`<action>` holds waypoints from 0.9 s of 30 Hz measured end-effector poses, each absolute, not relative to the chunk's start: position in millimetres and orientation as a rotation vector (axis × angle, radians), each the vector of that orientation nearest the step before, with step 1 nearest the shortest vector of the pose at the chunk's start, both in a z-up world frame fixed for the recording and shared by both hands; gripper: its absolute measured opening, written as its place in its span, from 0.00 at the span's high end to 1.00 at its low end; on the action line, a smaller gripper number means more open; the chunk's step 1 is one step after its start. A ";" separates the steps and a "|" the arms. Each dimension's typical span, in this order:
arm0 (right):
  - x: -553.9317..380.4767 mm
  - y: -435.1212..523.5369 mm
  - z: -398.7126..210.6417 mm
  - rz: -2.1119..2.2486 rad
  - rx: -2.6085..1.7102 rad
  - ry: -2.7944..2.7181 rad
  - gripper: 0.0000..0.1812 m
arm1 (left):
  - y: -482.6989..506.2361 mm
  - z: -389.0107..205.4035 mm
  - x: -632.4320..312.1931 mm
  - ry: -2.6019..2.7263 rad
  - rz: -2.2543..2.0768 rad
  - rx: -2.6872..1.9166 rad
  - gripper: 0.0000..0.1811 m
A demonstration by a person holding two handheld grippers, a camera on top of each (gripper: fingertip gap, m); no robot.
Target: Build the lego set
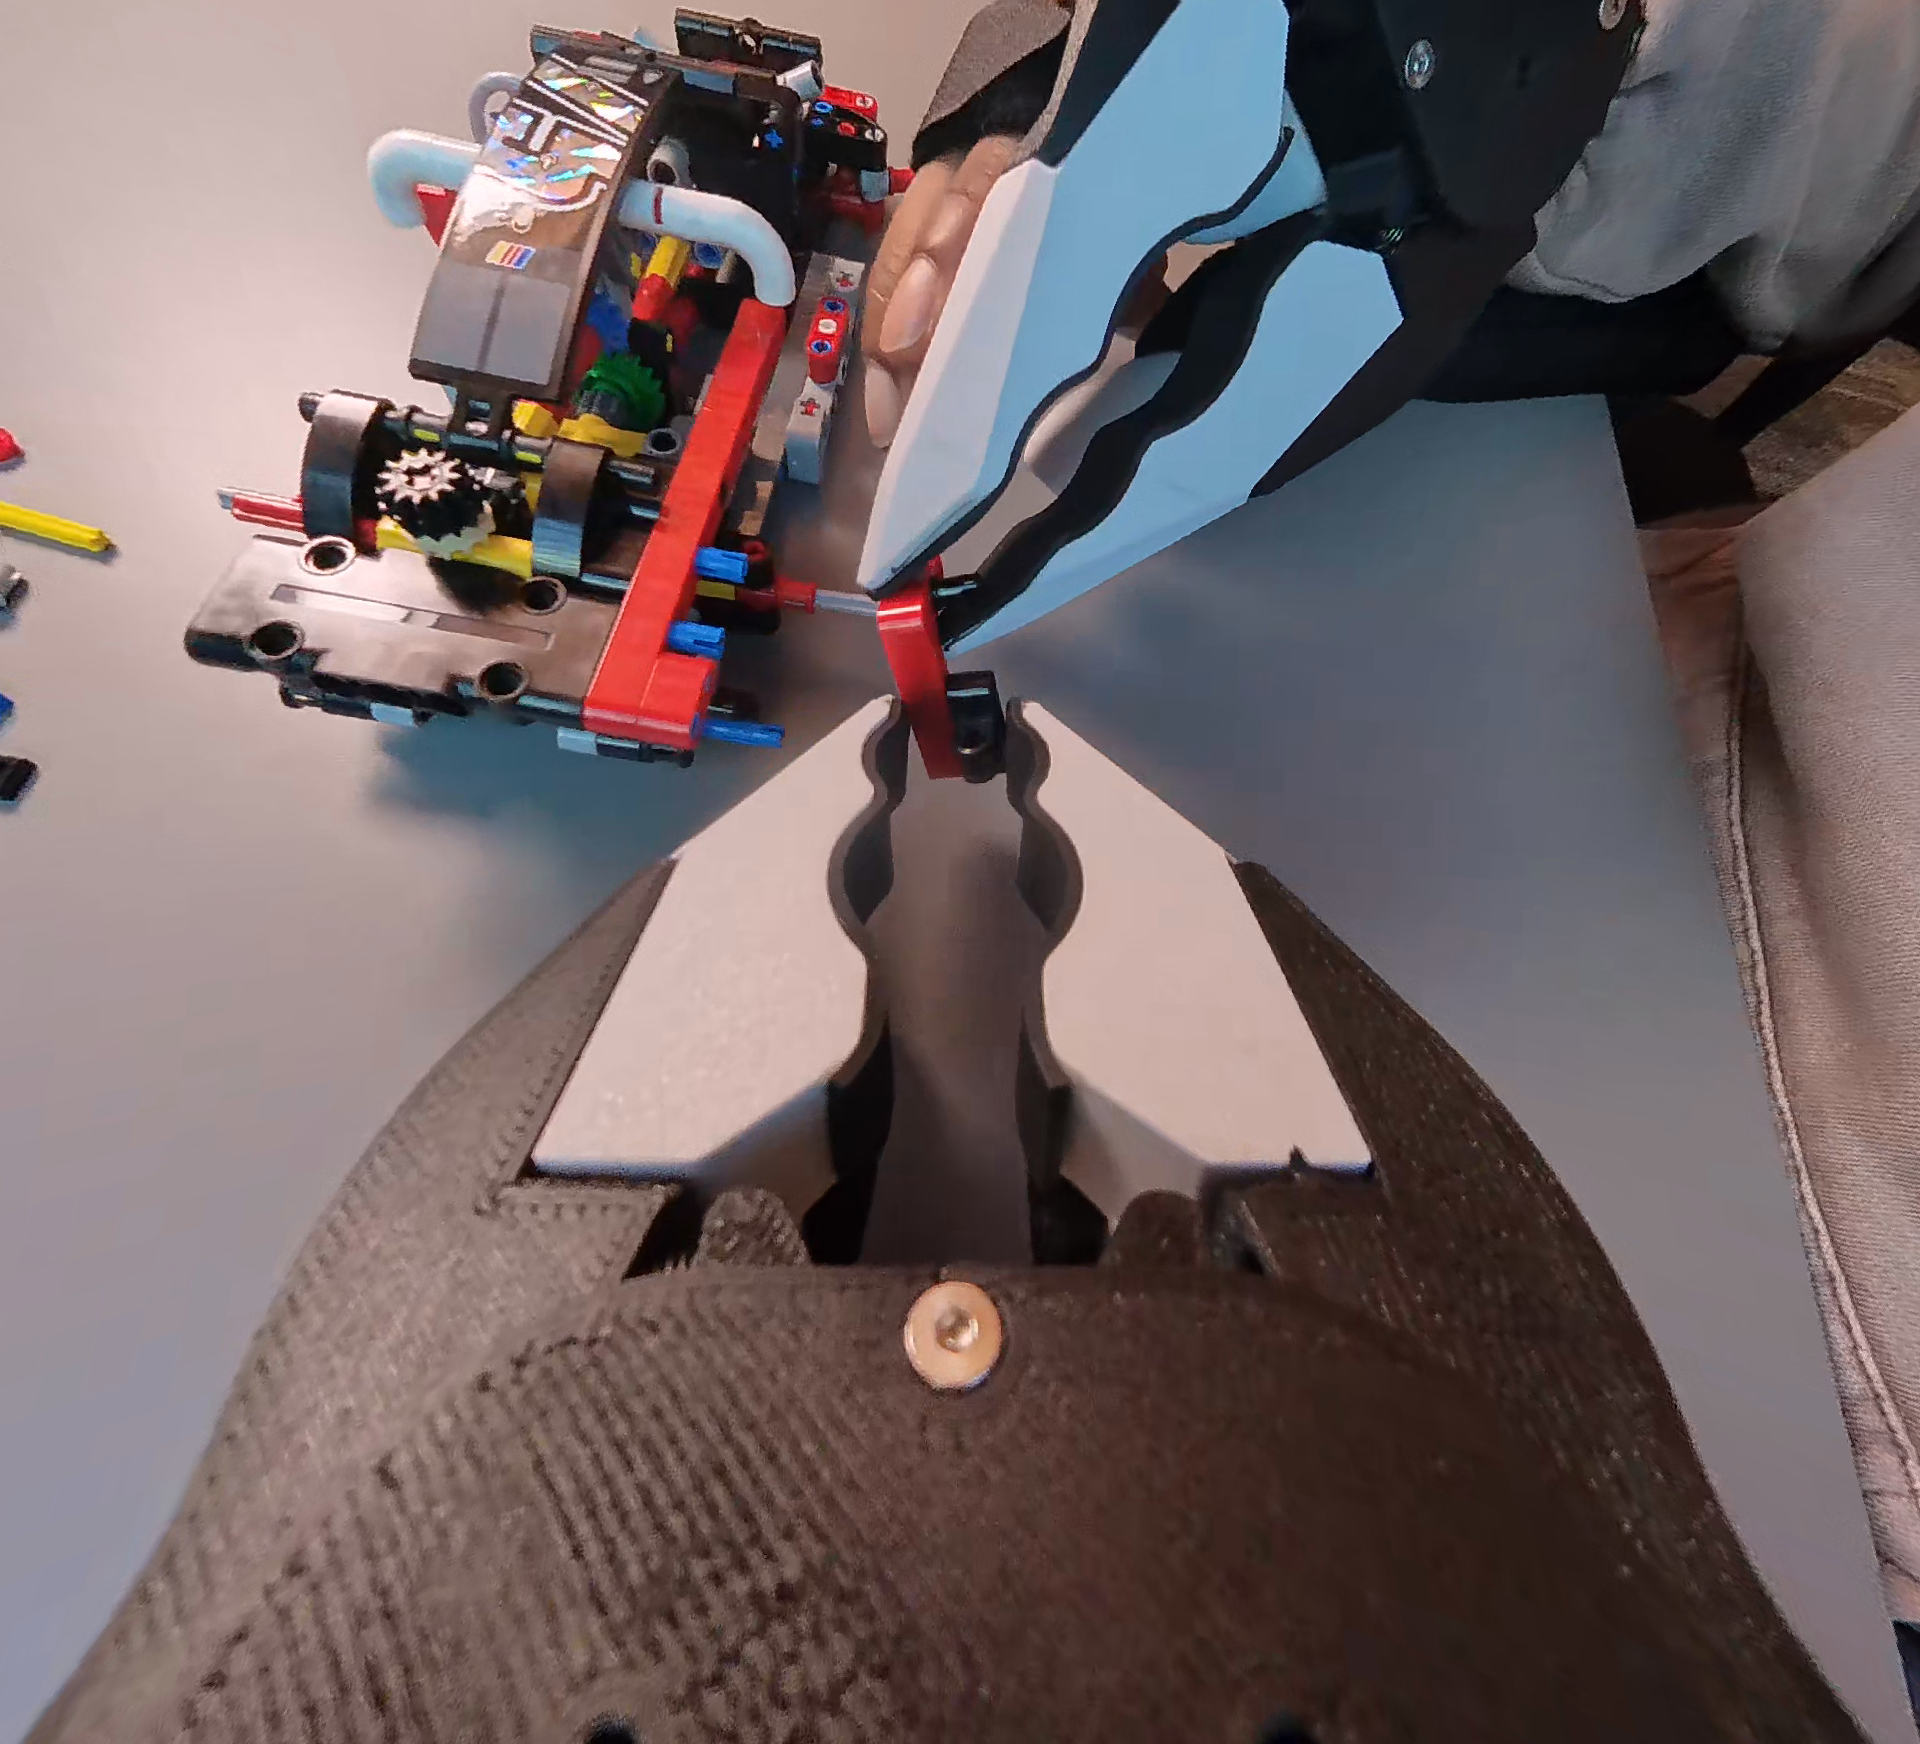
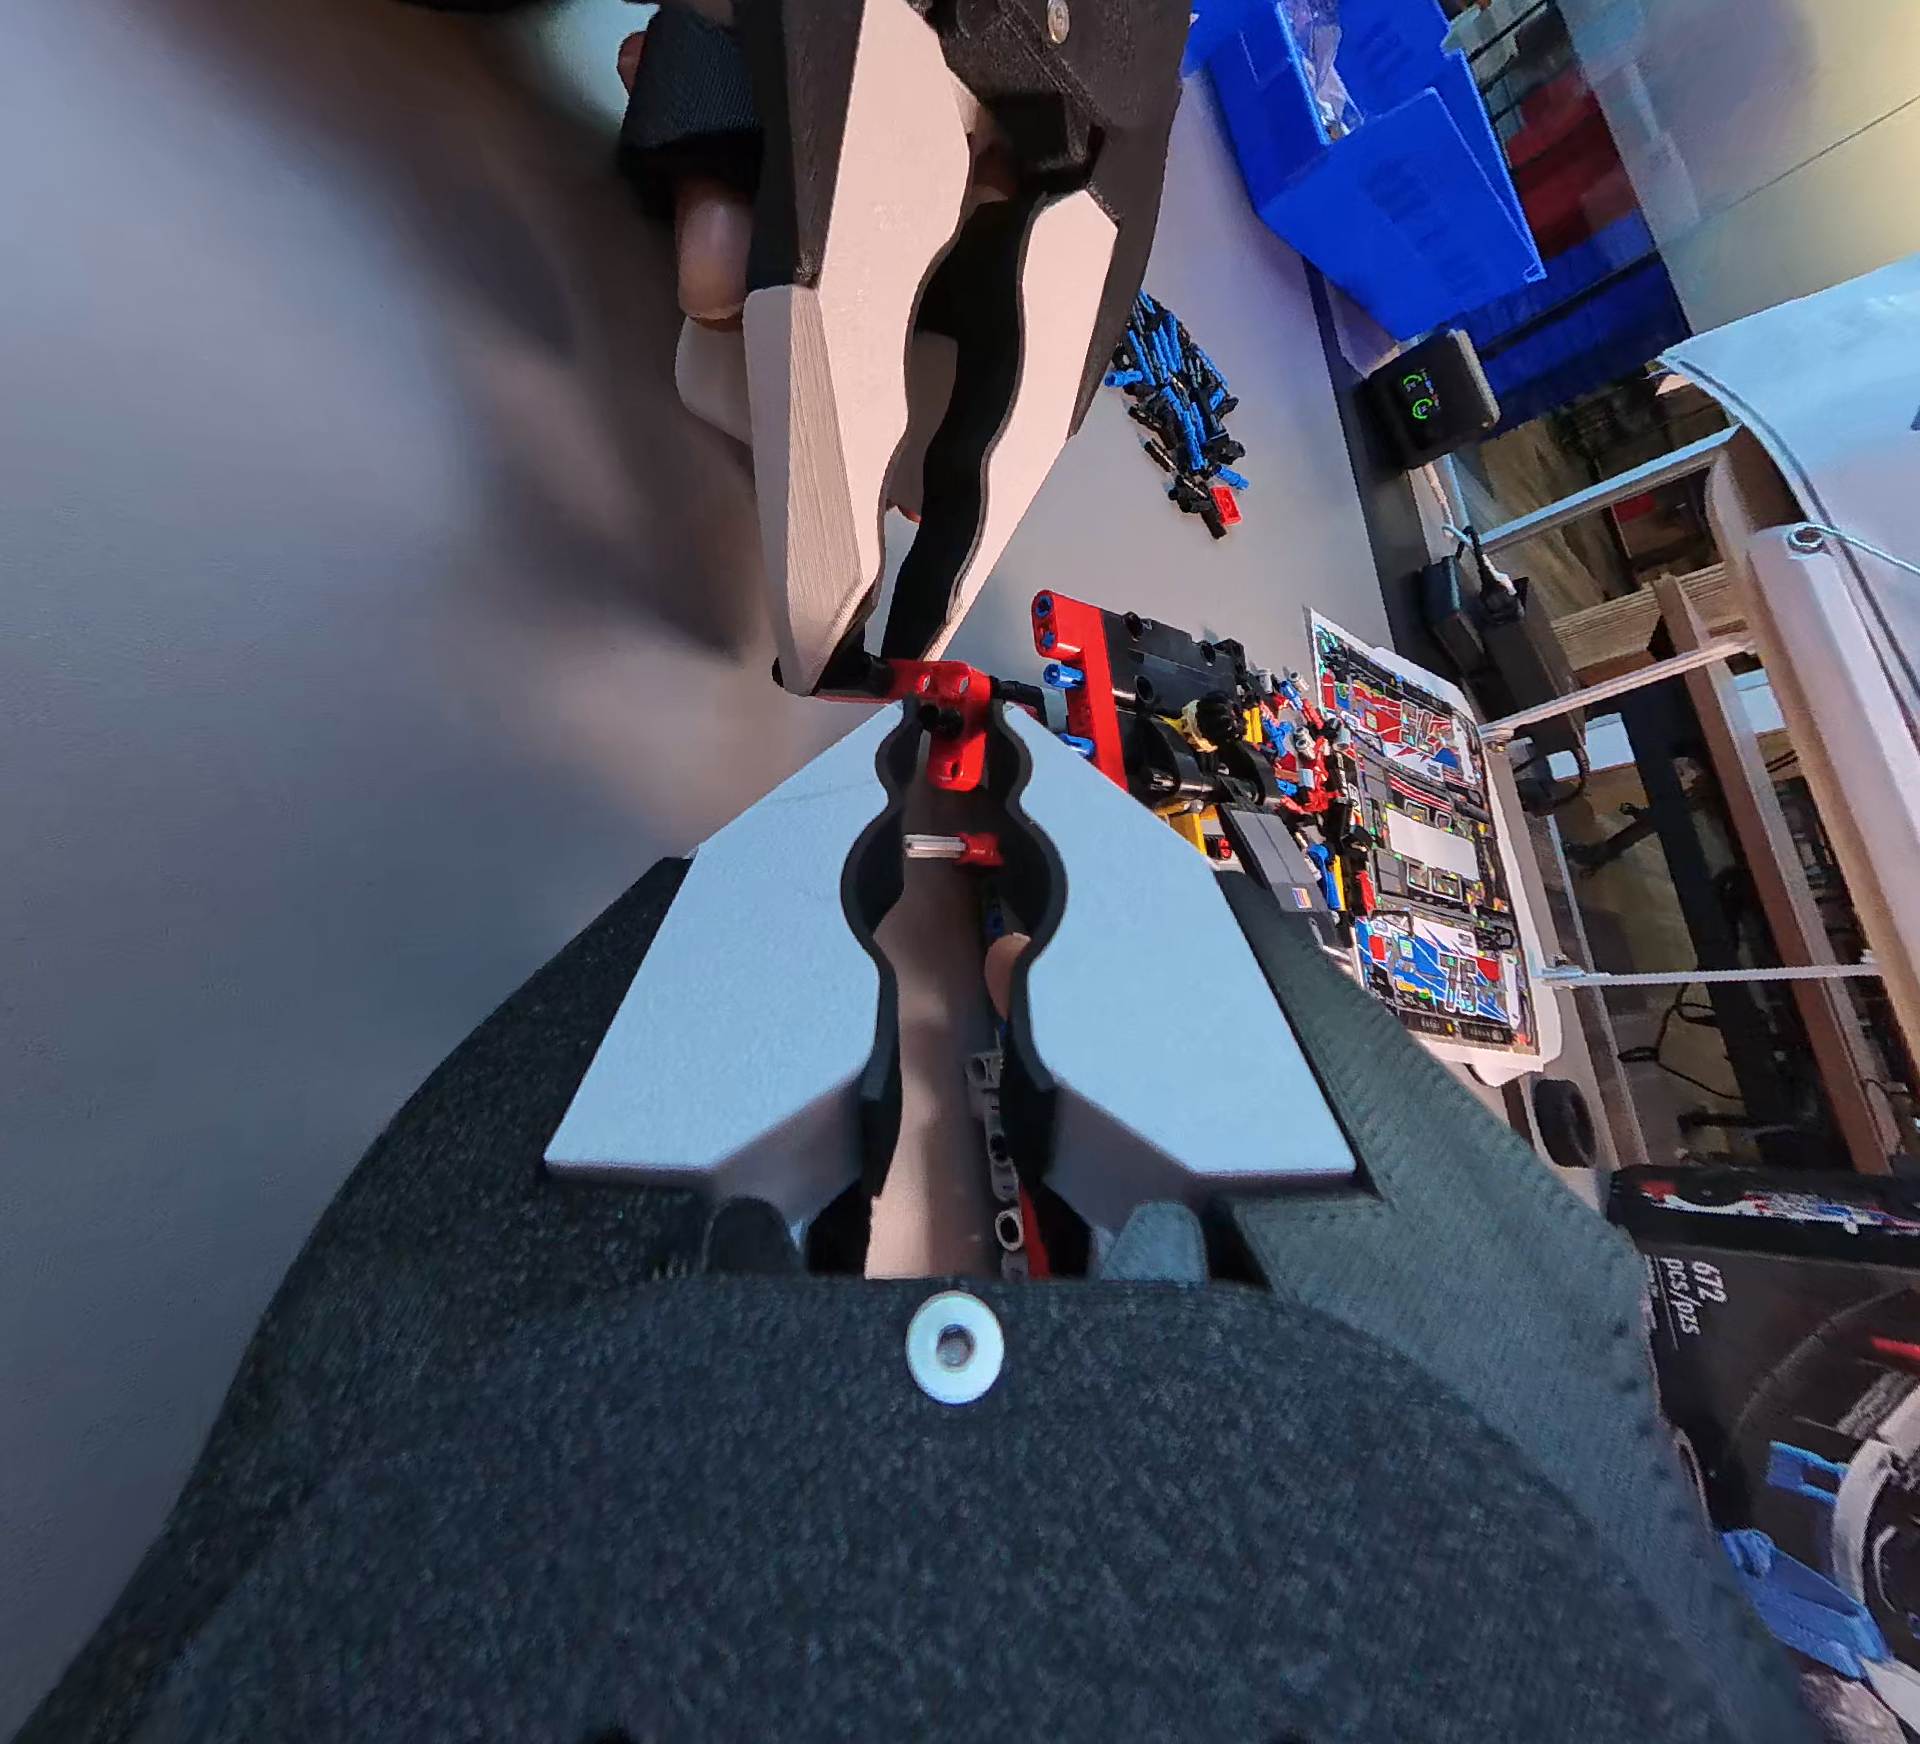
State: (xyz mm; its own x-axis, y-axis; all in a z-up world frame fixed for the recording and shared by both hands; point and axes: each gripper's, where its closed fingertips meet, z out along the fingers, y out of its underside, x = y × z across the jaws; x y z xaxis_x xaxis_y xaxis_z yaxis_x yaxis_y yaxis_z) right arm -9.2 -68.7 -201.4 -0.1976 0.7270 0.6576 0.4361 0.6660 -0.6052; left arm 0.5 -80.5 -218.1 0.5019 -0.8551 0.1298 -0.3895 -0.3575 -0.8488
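Observation:
A small red Lego piece point(image 1: 920, 655) with a black connector point(image 1: 975, 723) hangs above the grey table point(image 1: 1351, 863), held between both grippers. My left gripper point(image 1: 958, 707) is shut on its lower end, pinching the red piece and the black connector together. My right gripper point(image 1: 914, 588) comes down from the upper right and is shut on the upper end. In the right wrist view, my right gripper point(image 2: 953, 707) clamps the red piece point(image 2: 951, 744), and my left gripper point(image 2: 831, 676) pinches the black end. The half-built red and black car model point(image 1: 582, 406) lies on the table to the left.
The car model point(image 2: 1174, 718) lies beside a sticker sheet point(image 2: 1423, 842). A pile of blue and black pins point(image 2: 1179, 406), a blue bin point(image 2: 1371, 115) and a black box point(image 2: 1787, 1382) stand farther off. A yellow axle point(image 1: 52, 531) lies at the table's left edge. Both grippers' tips are close together, under 4 cm apart. The yellow axle point(image 1: 52, 531) is about equally far from each gripper, around 20 centimetres.

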 end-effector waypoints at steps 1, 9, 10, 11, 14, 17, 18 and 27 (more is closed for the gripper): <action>-9.2 -68.5 -202.2 0.342 -0.923 -1.840 0.95 | -80.4 -219.0 0.5 1.027 -0.732 -1.954 0.91; -9.0 -60.1 -197.6 0.313 -0.949 -1.799 0.94 | -73.1 -210.9 -3.1 1.000 -0.672 -1.890 0.91; -8.5 -59.3 -196.8 0.327 -0.959 -1.792 0.93 | -72.5 -208.9 -3.4 0.999 -0.667 -1.873 0.92; -8.0 -58.9 -195.5 0.344 -0.970 -1.783 0.93 | -72.3 -207.3 -3.5 1.001 -0.662 -1.859 0.92; -6.5 -58.4 -191.9 0.366 -0.976 -1.767 0.94 | -71.8 -203.1 -2.6 0.995 -0.661 -1.831 0.92; -5.2 -58.7 -190.9 0.339 -0.952 -1.776 0.94 | -72.6 -202.2 -1.2 0.989 -0.684 -1.829 0.92; -4.9 -59.0 -191.0 0.337 -0.949 -1.781 0.94 | -73.0 -202.8 -0.7 0.990 -0.690 -1.833 0.92; -8.5 -61.0 -198.8 0.225 -0.888 -1.850 0.95 | -74.0 -216.1 -1.9 1.076 -0.568 -1.871 0.90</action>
State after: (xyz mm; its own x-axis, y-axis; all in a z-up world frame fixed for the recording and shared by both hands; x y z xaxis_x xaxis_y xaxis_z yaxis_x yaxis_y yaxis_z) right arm -8.5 -61.0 -198.8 -0.2013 0.6639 0.7202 0.4720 0.7100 -0.5226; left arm -1.9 -74.0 -216.1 0.5206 -0.8530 -0.0364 -0.4514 -0.2388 -0.8598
